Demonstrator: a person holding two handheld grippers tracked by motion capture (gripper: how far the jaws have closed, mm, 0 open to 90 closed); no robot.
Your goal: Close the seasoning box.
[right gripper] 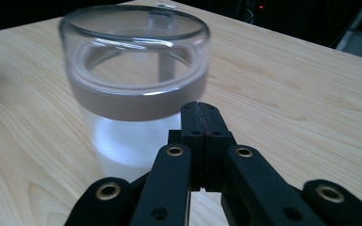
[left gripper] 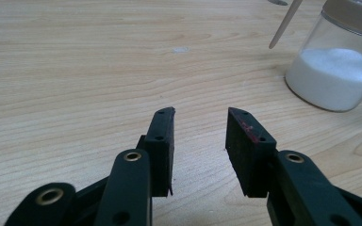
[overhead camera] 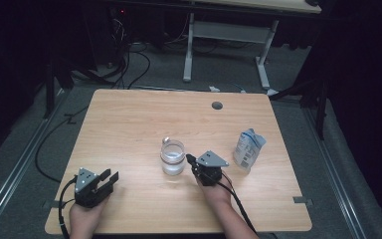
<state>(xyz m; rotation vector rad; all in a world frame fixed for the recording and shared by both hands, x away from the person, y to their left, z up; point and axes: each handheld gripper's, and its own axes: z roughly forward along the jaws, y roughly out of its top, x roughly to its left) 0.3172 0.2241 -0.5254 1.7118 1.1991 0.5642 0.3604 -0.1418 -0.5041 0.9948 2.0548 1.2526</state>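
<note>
A clear jar (overhead camera: 172, 157) with a little white powder in its bottom stands upright near the middle of the wooden table (overhead camera: 129, 124). A thin stick leans out of the jar's top (left gripper: 283, 23). My right gripper (overhead camera: 190, 159) sits just right of the jar, its tips close to the glass and its jaws pressed together with nothing between them. In the right gripper view the jar (right gripper: 134, 80) rises directly behind the shut gripper (right gripper: 200, 106). My left gripper (overhead camera: 110, 177) rests near the front left of the table, open and empty. In the left gripper view the jar (left gripper: 334, 70) stands far right of the gripper (left gripper: 200, 115).
A small blue-and-white carton (overhead camera: 249, 149) stands to the right of the right gripper. A round cable hole (overhead camera: 217, 105) lies near the table's far edge. A white-legged desk (overhead camera: 229, 35) stands on the floor beyond.
</note>
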